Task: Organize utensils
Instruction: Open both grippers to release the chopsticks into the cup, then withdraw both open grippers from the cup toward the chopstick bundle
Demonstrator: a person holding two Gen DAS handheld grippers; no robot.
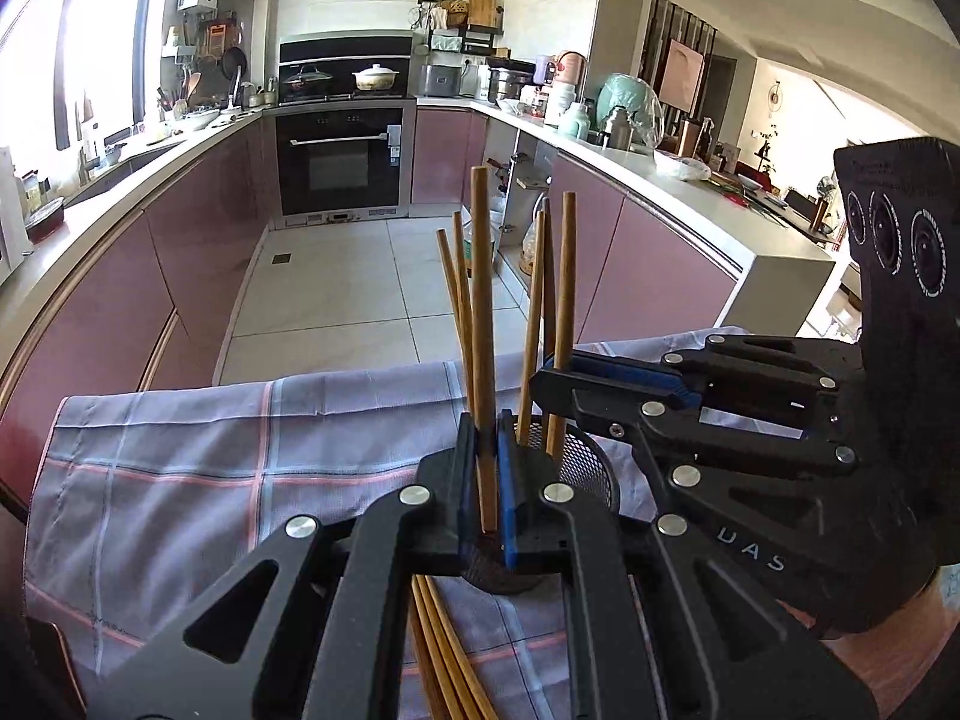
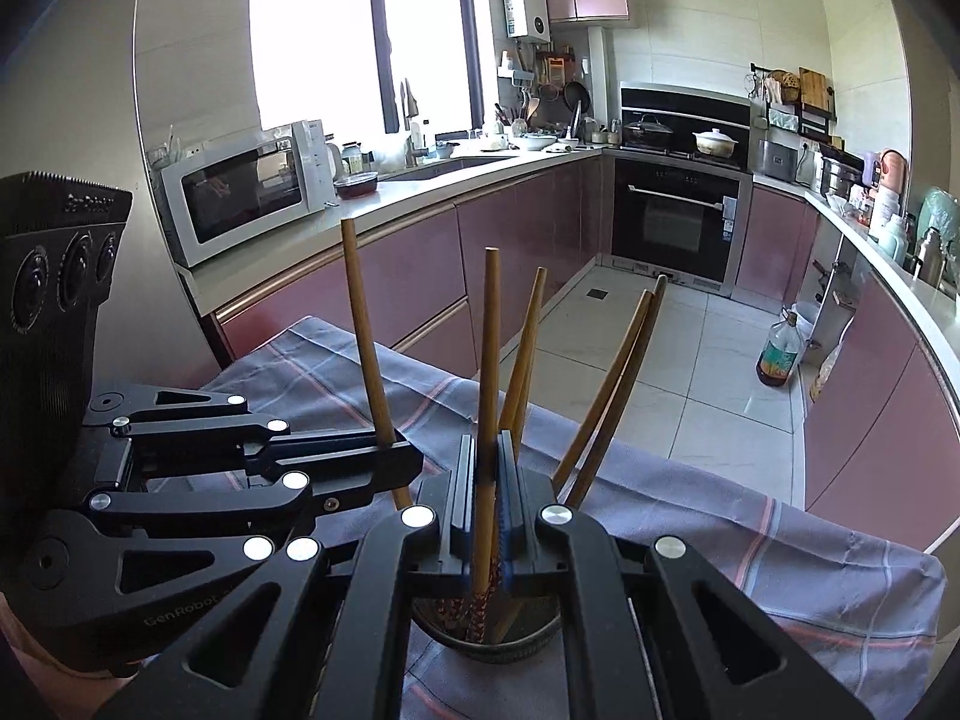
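Where the black gripper frames fill the lower part of both wrist views, the base of the mesh cup (image 1: 585,456) and most of its rim are hidden; only part of its wire wall shows in the left view and its dark lower rim in the right view. It stands on a checked cloth (image 1: 180,456) covering the worktop. The left gripper (image 1: 487,483) is clamped on one chopstick (image 1: 482,324), long axis near upright, top end toward the kitchen floor beyond, lower end lost between the pads. The right gripper (image 2: 487,510) is clamped on another chopstick (image 2: 491,348), also near upright, its lower end inside the cup. Four more sticks (image 2: 606,396) stand in the cup, leaning outward. Several loose chopsticks (image 1: 441,654) lie on the cloth beneath the left gripper, cut off by the frame edge.
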